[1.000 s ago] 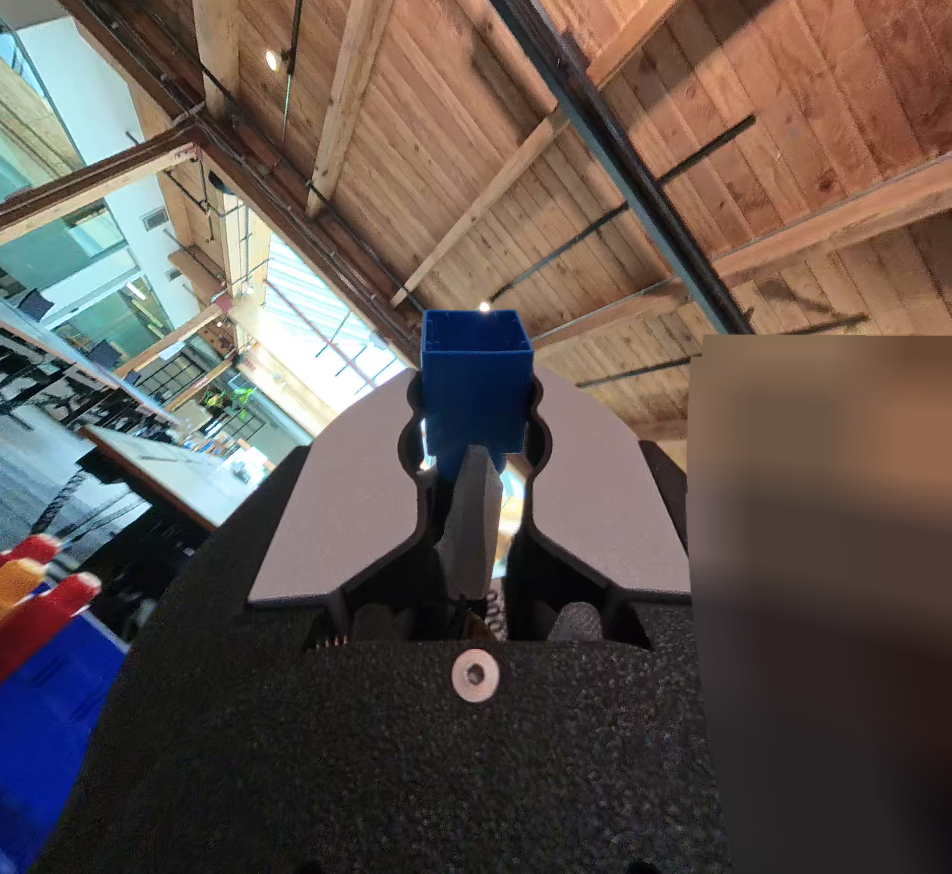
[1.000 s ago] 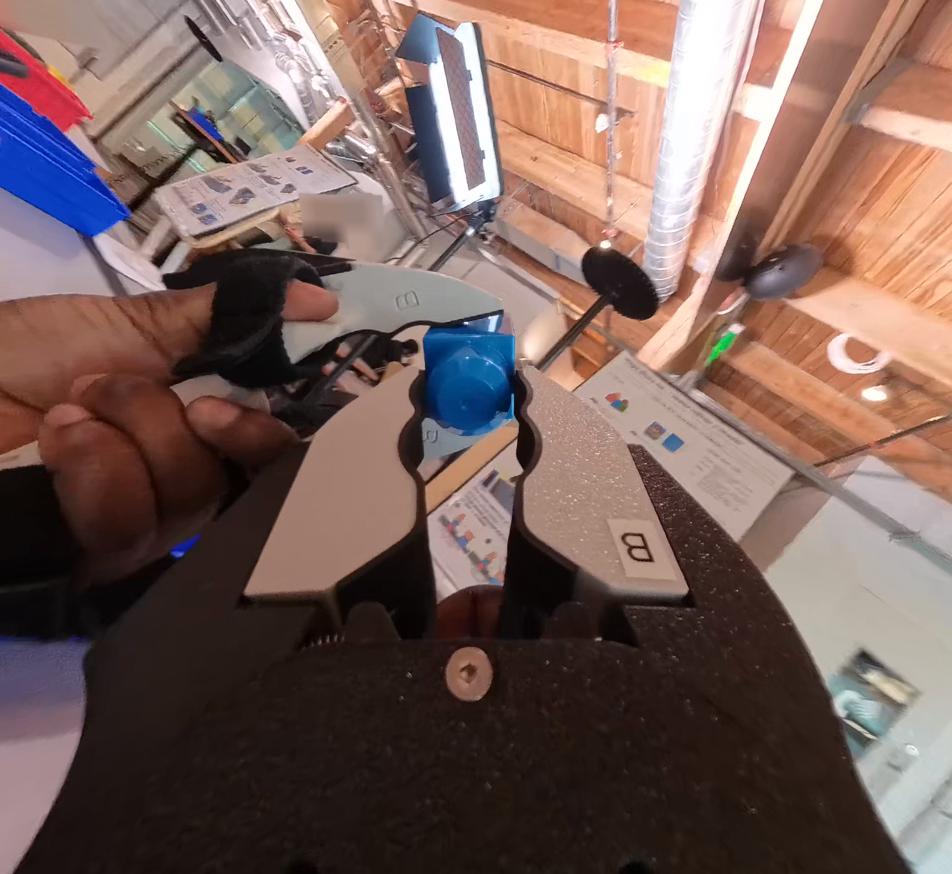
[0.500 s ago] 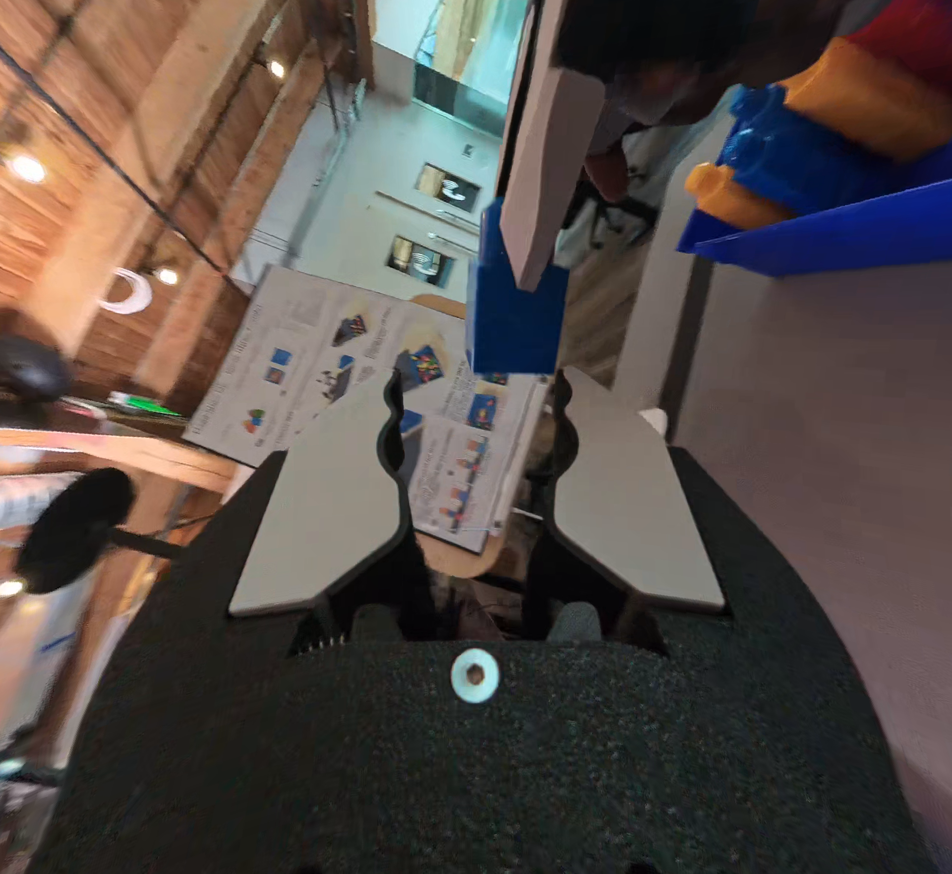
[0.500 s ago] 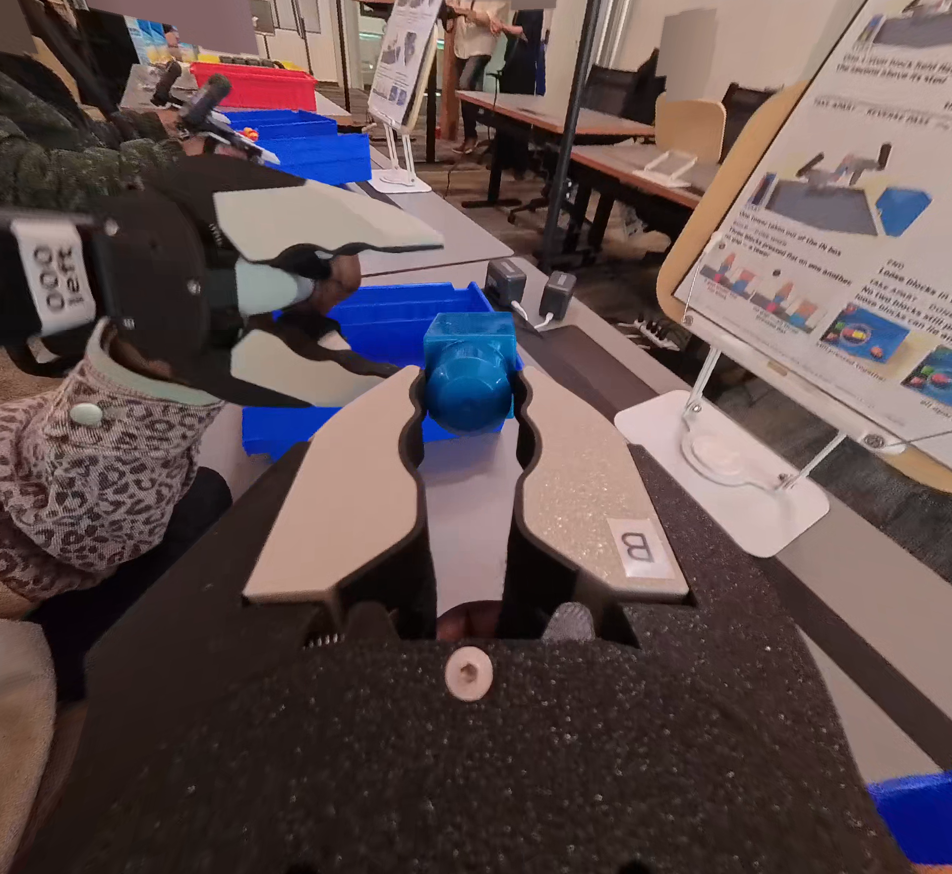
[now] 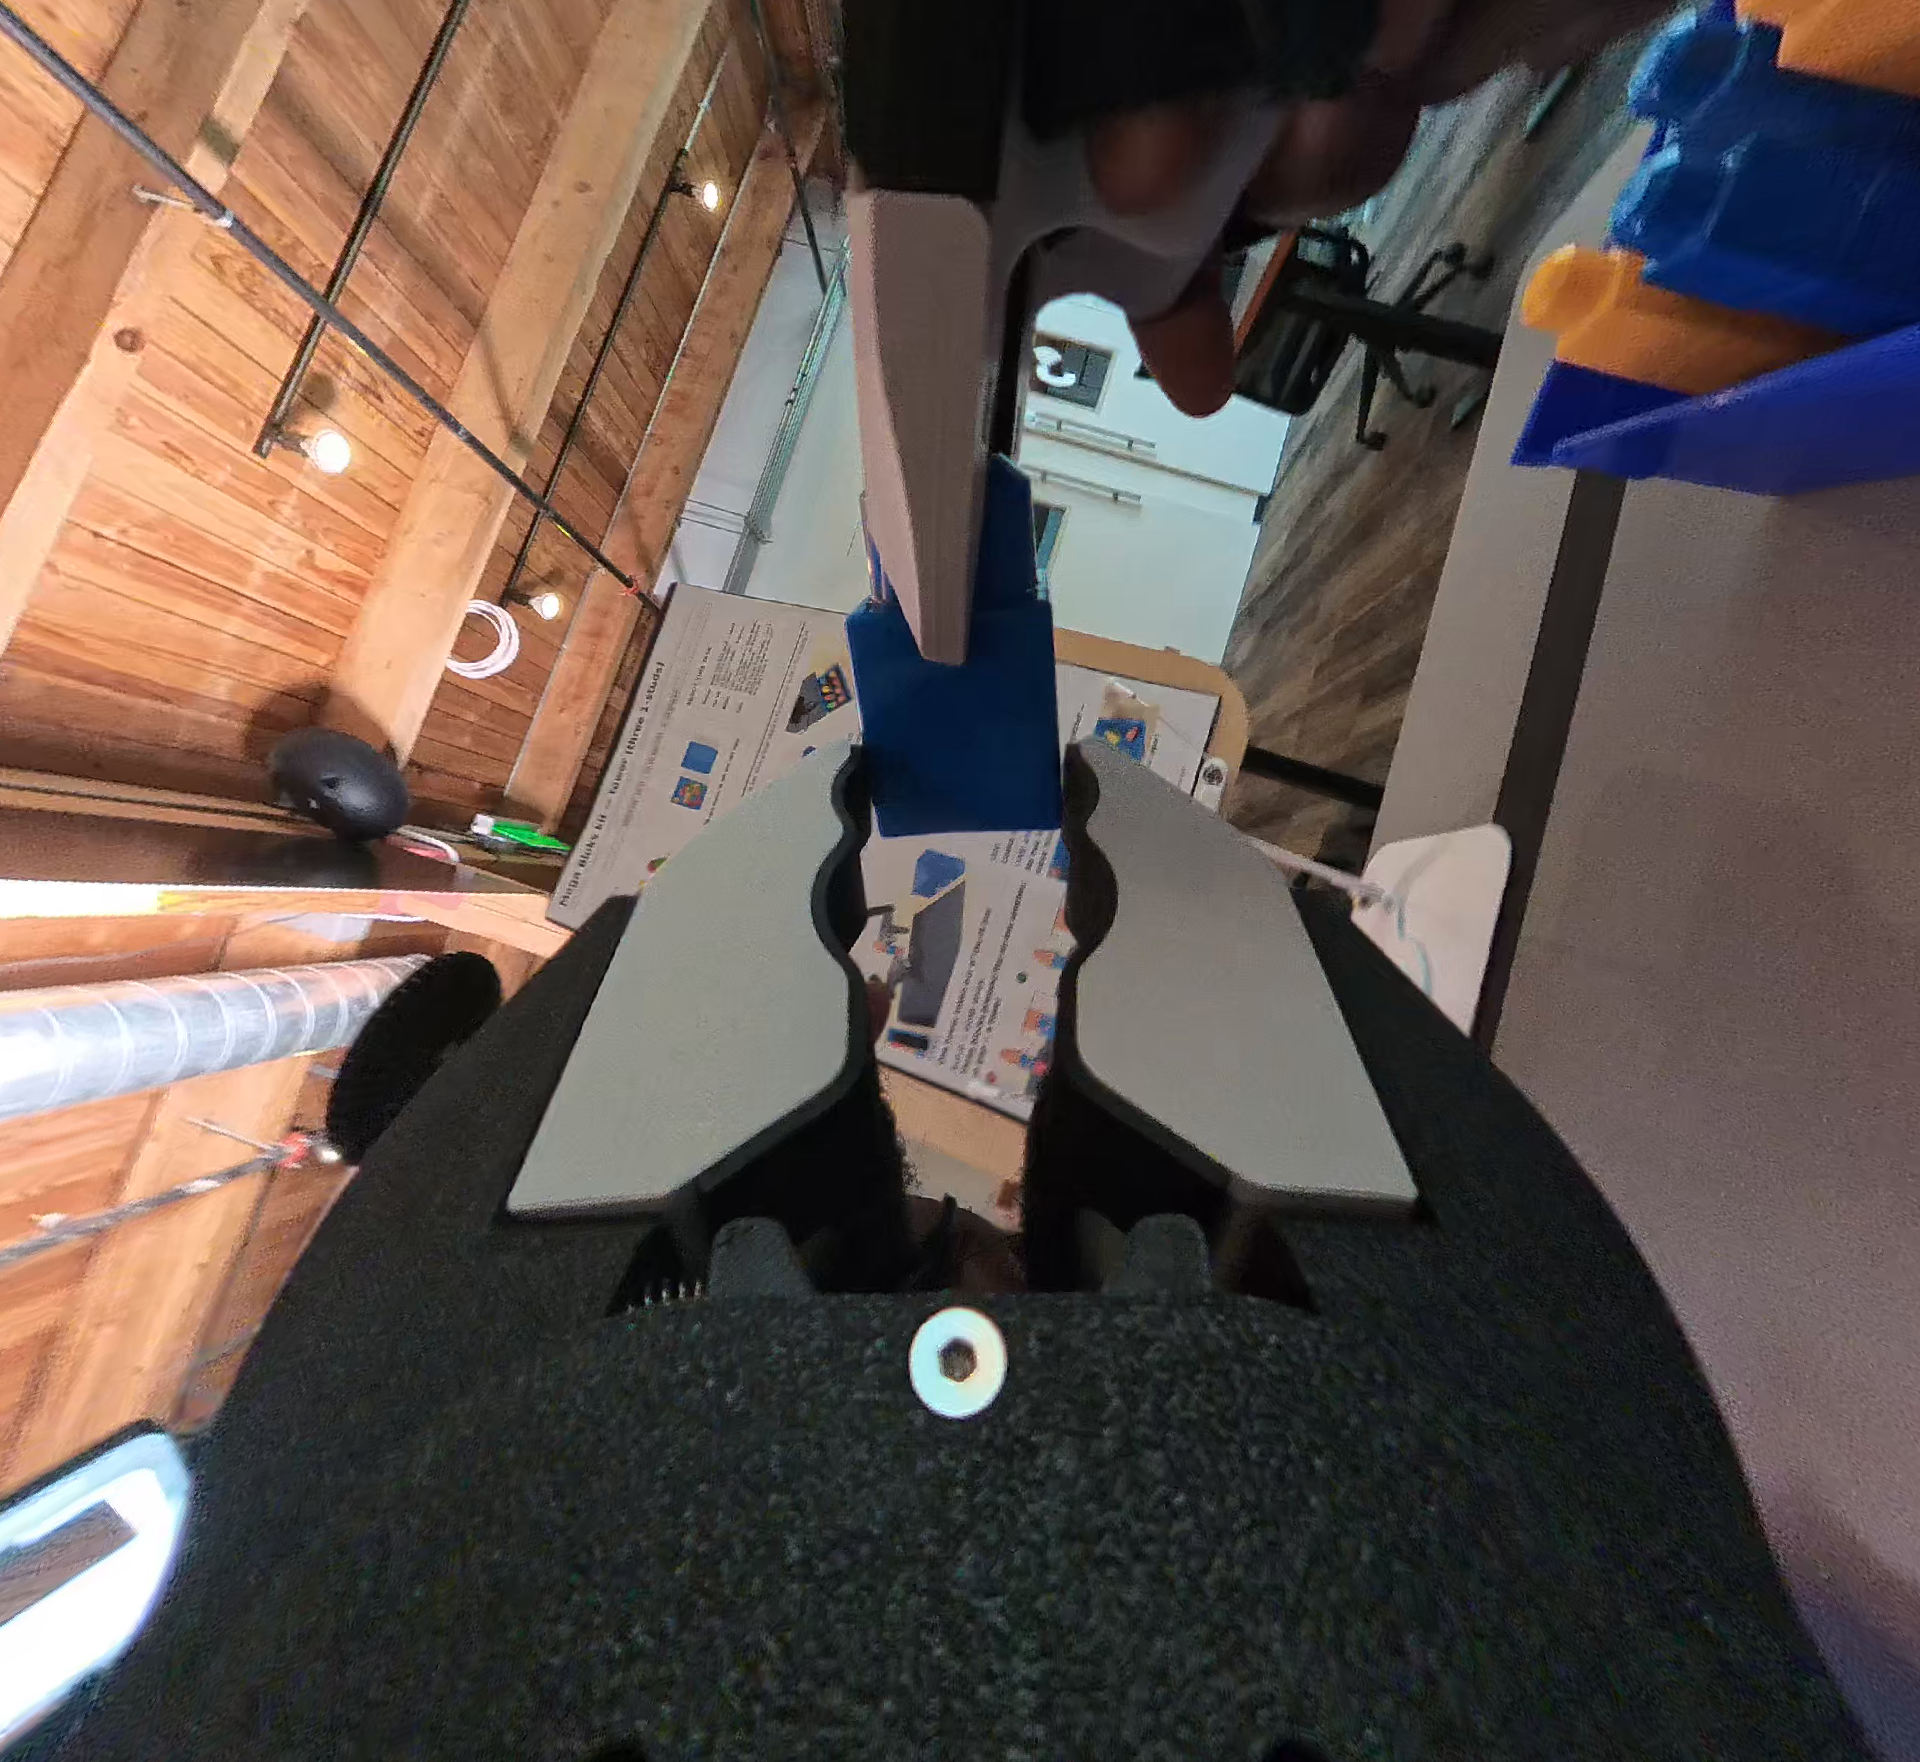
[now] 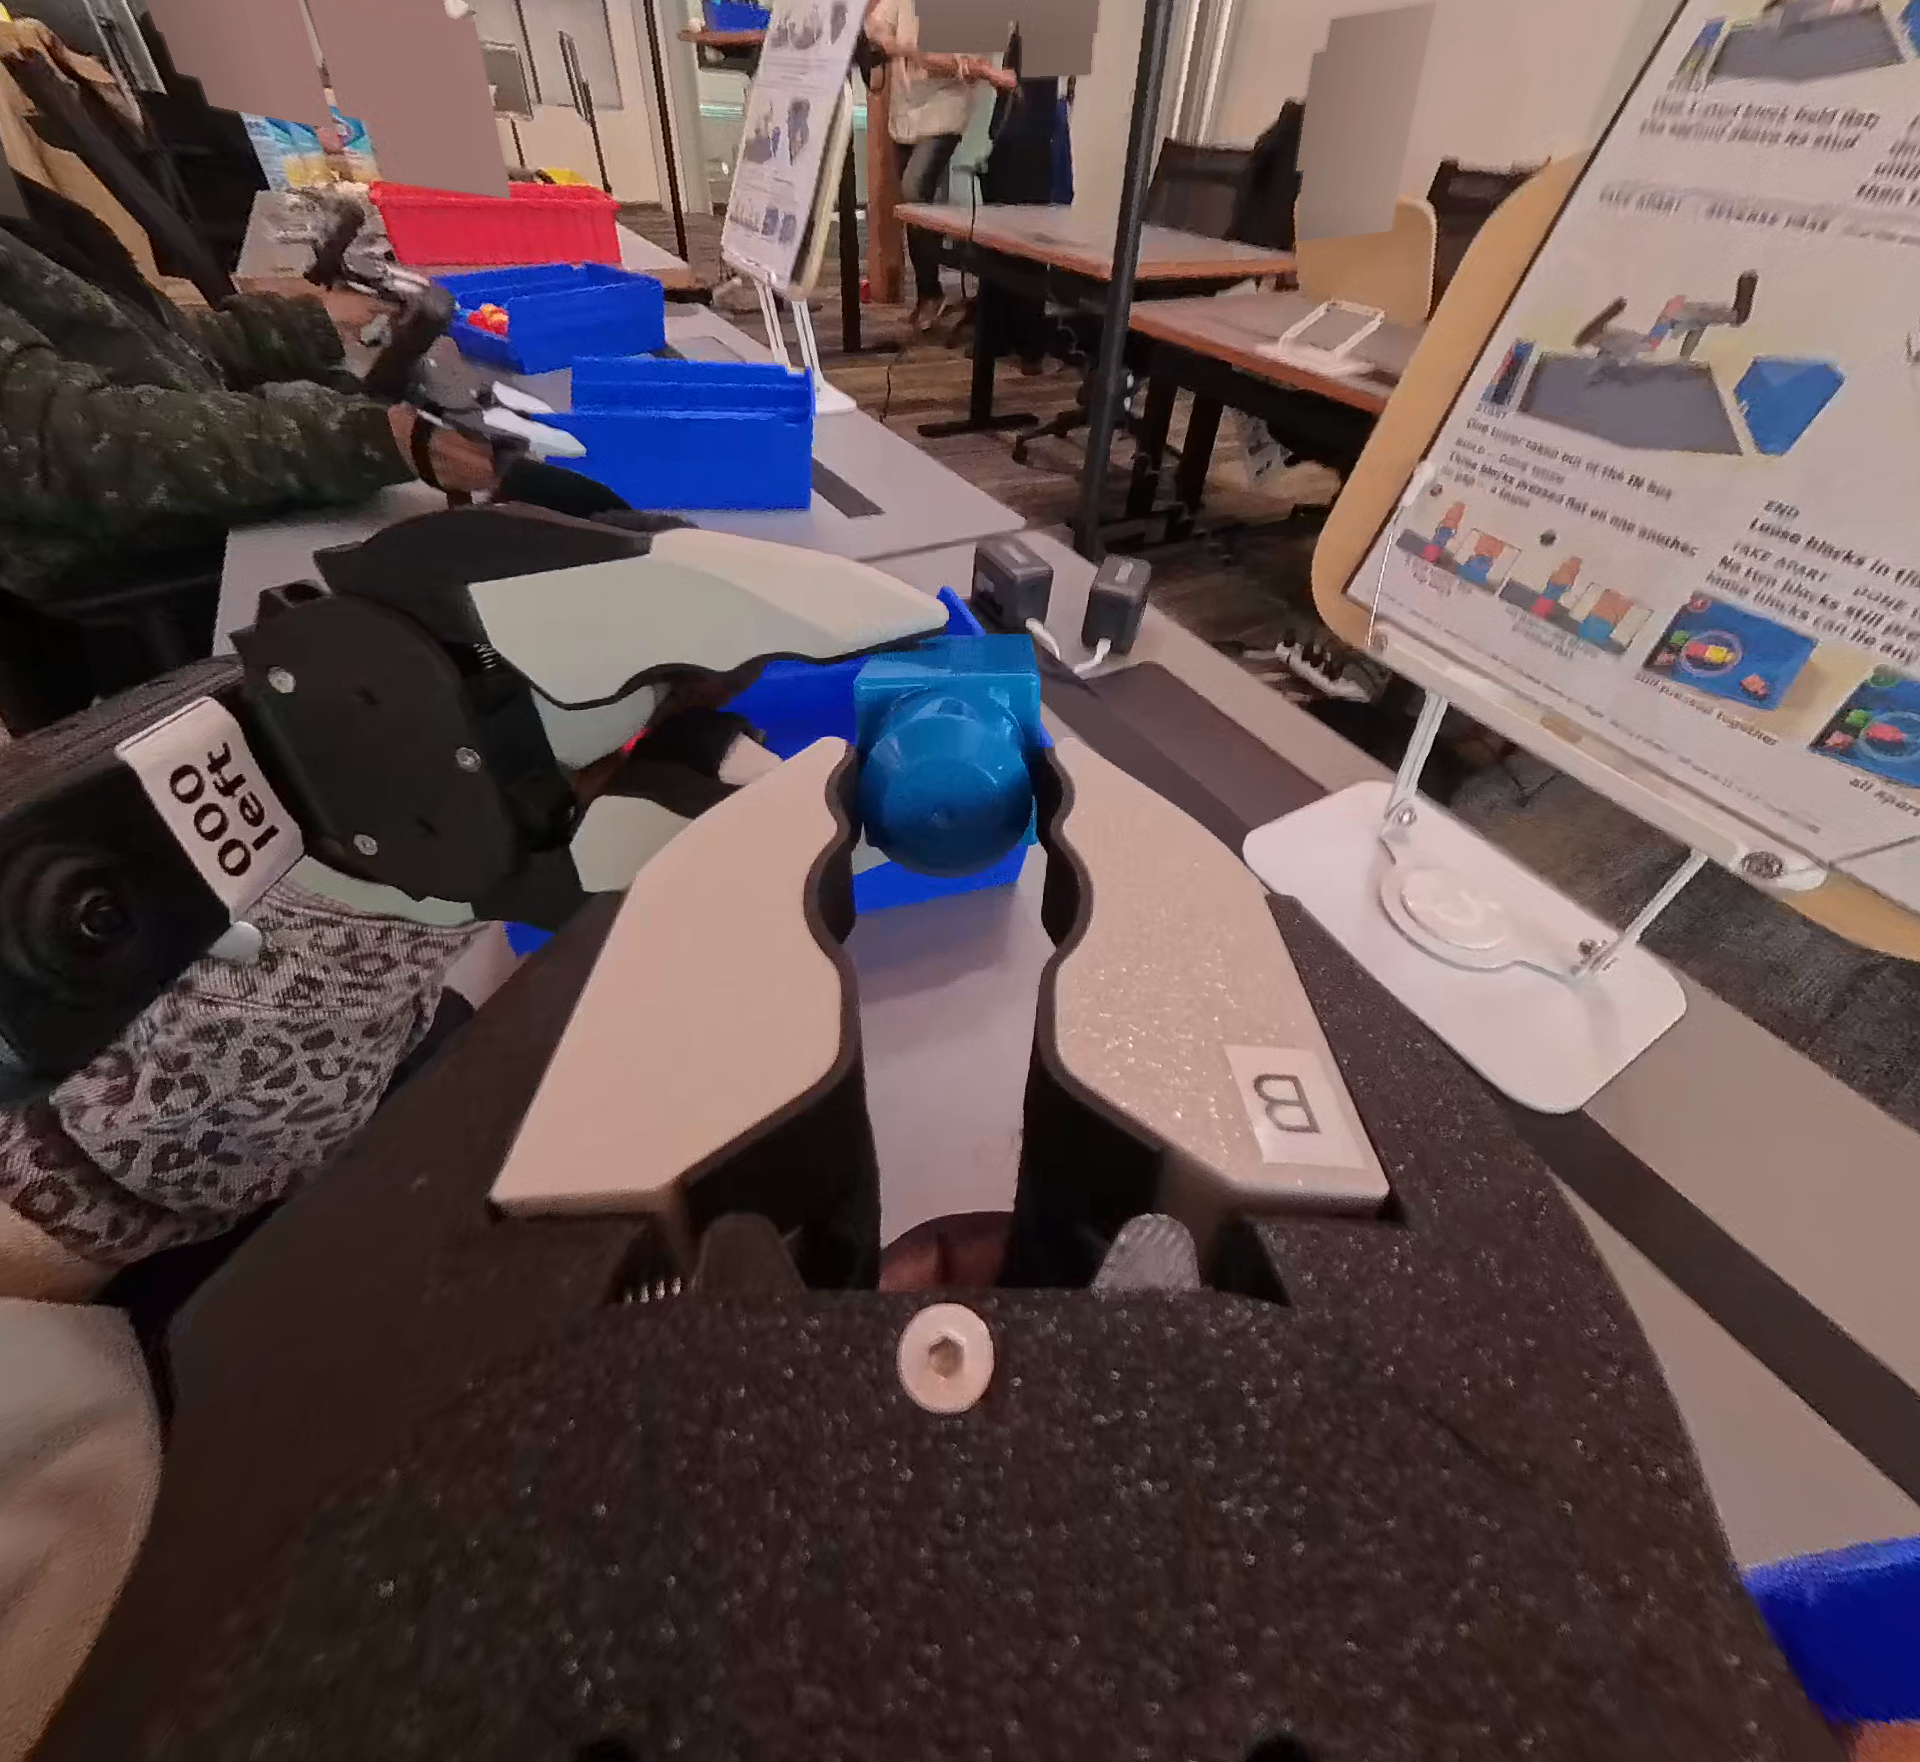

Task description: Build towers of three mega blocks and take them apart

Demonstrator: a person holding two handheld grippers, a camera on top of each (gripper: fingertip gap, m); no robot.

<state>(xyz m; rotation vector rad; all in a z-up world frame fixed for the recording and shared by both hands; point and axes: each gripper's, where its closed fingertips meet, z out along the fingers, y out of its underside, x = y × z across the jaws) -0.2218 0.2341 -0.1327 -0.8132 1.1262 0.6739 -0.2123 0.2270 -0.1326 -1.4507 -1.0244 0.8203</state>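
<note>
A blue mega block [image 6: 945, 777] is held above the grey table [image 6: 935, 1037], its round stud facing the right camera. My right gripper [image 6: 945, 756] is shut on it. In the left wrist view the same blue block [image 5: 966, 736] sits between the tips of my left gripper [image 5: 961, 767], which press on its two sides at the base end. The right gripper's finger [image 5: 920, 465] lies over the block from above. In the right wrist view the left gripper's upper finger [image 6: 727, 600] reaches over the block from the left; its lower fingertip is hidden.
A blue bin [image 5: 1714, 434] with orange, blue and red blocks stands on the table; it also shows behind the block [image 6: 790, 704]. An instruction board [image 6: 1662, 362] on a white stand [image 6: 1455, 964] is at right. Another person [image 6: 156, 424] works at a farther table with blue and red bins.
Both grippers swung down from pointing at the ceiling. The left gripper let go of the blue block and opened, then closed on its base again. The right gripper kept its hold.
</note>
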